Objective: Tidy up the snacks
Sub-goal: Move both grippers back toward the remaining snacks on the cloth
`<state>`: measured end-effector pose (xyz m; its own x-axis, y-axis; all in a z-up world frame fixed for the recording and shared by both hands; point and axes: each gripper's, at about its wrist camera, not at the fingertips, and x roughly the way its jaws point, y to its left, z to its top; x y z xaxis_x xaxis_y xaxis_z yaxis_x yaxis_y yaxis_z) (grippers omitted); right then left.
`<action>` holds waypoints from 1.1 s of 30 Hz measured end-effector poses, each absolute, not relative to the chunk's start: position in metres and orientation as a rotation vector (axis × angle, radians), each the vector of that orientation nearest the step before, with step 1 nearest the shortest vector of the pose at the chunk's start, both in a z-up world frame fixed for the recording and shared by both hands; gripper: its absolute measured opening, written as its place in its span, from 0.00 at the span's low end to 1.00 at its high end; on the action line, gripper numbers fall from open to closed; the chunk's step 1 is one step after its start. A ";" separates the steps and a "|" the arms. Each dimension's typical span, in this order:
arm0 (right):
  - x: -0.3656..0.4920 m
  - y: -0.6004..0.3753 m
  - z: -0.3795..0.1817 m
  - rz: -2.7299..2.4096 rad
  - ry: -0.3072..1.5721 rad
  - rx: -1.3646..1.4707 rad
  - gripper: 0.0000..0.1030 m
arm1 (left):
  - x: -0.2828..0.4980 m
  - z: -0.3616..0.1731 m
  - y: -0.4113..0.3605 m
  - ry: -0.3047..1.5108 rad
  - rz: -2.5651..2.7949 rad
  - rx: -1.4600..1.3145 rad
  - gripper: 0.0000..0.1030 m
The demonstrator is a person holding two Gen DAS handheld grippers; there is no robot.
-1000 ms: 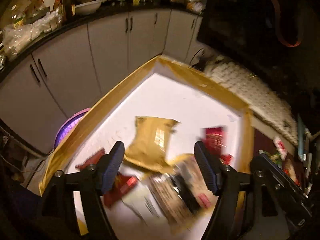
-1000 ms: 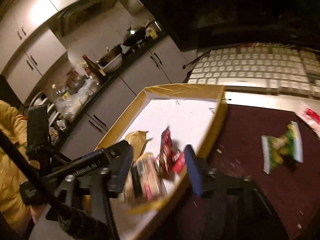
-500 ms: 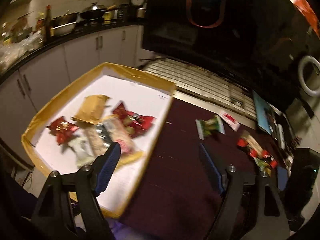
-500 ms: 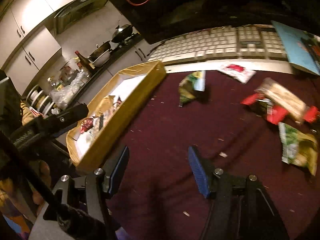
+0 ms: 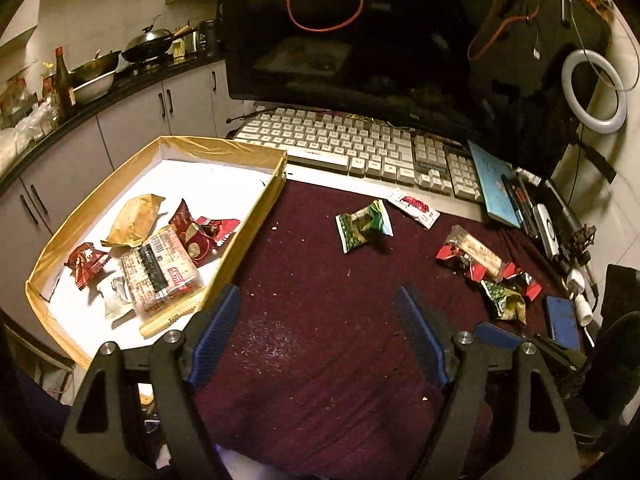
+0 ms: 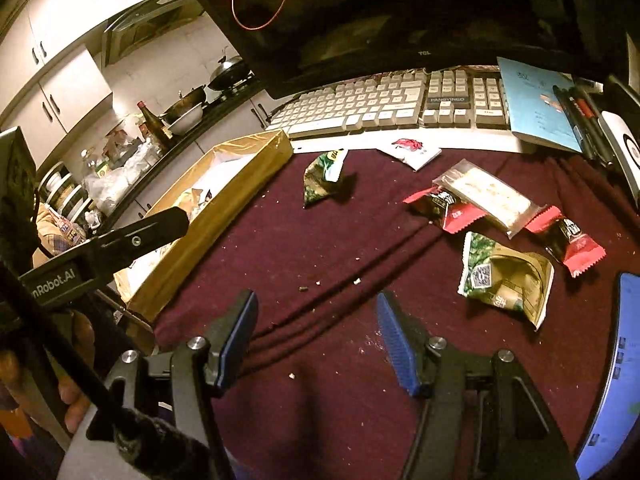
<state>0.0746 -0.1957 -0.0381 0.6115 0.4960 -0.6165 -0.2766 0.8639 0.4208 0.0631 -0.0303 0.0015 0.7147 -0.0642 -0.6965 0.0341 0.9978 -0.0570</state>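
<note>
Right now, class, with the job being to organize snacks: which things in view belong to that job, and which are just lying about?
Belongs to the job:
- box with snacks already inside
- green packet
- white sachet
- snack pile
- left gripper and right gripper, both open and empty

Just lying about:
- keyboard
- monitor
- blue notebook
- phone
- ring light

The blue phone (image 6: 612, 364) is cut off by the right edge, and the box (image 6: 208, 216) is partly hidden by the left gripper (image 6: 120, 240).

Maroon cloth (image 5: 312, 280) carries snack packets (image 6: 504, 276), gold box (image 5: 256, 216), keyboard (image 5: 360, 148).
</note>
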 end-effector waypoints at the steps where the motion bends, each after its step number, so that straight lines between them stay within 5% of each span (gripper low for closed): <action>1: 0.073 -0.197 -0.038 0.449 0.798 0.297 0.60 | 0.063 0.001 -0.031 0.772 -0.057 -0.042 0.78; 14: 0.070 -0.245 -0.020 0.278 0.724 0.299 0.62 | 0.070 -0.010 -0.046 0.805 -0.155 -0.055 0.78; 33: 0.095 -0.253 -0.043 0.262 0.904 0.191 0.63 | 0.099 -0.012 -0.036 0.816 -0.186 -0.001 0.78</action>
